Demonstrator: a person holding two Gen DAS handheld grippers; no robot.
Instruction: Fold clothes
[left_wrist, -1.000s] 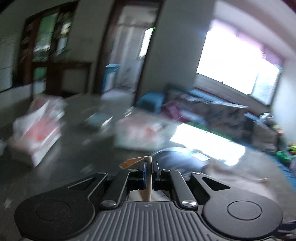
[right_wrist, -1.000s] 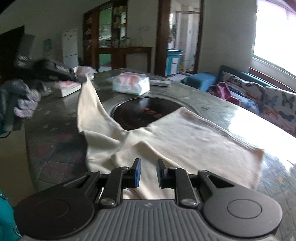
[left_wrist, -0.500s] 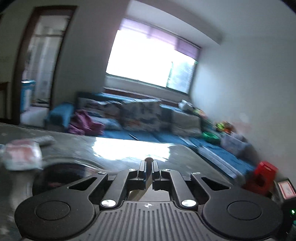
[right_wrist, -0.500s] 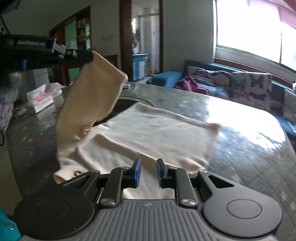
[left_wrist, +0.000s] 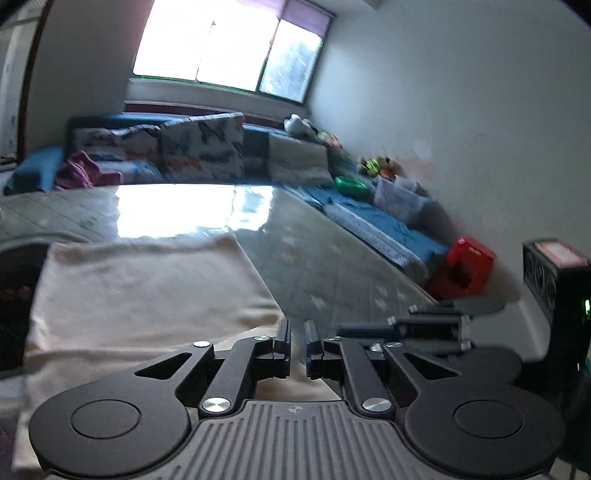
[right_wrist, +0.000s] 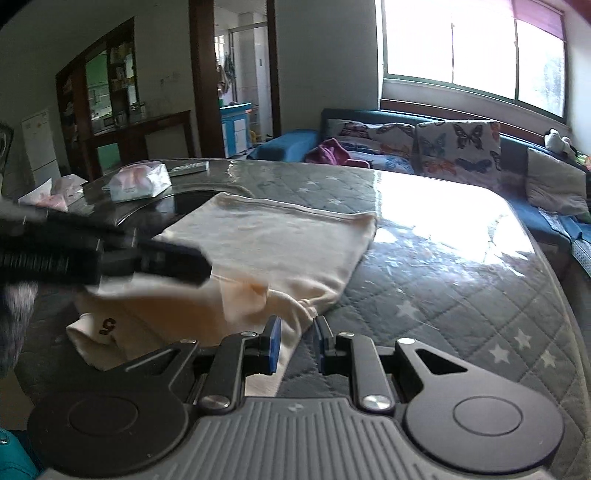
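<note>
While the cream garment (right_wrist: 280, 243) lies partly folded on the quilted, star-patterned table cover (right_wrist: 461, 295), both tools hang low over its near edge. That edge bunches up right in front of the right gripper (right_wrist: 296, 341), whose blue-padded jaws stand a narrow way apart with nothing pinched between them; the cloth's gathered corner sits just beyond its left finger, so this hand looks the nearer one for the next pinch. From the right wrist view the left gripper (right_wrist: 177, 258) reaches in from the left over the folded-over flap, blurred; in its own view the left gripper (left_wrist: 297, 341) has its jaws just opening, a slim gap showing, and I see no cloth between the pads, so it seems to be letting the flap go. The garment's long axis runs from the near-left corner away toward the bright window side, its far hem straight and flat, with the dark round inset of the table (right_wrist: 162, 206) under its left part. A dark numeral that reads like a "5" (right_wrist: 107, 325) is printed on the near-left piece. Packs of tissues (right_wrist: 140, 182) sit well apart at the far left; their printing is too small to read.
</note>
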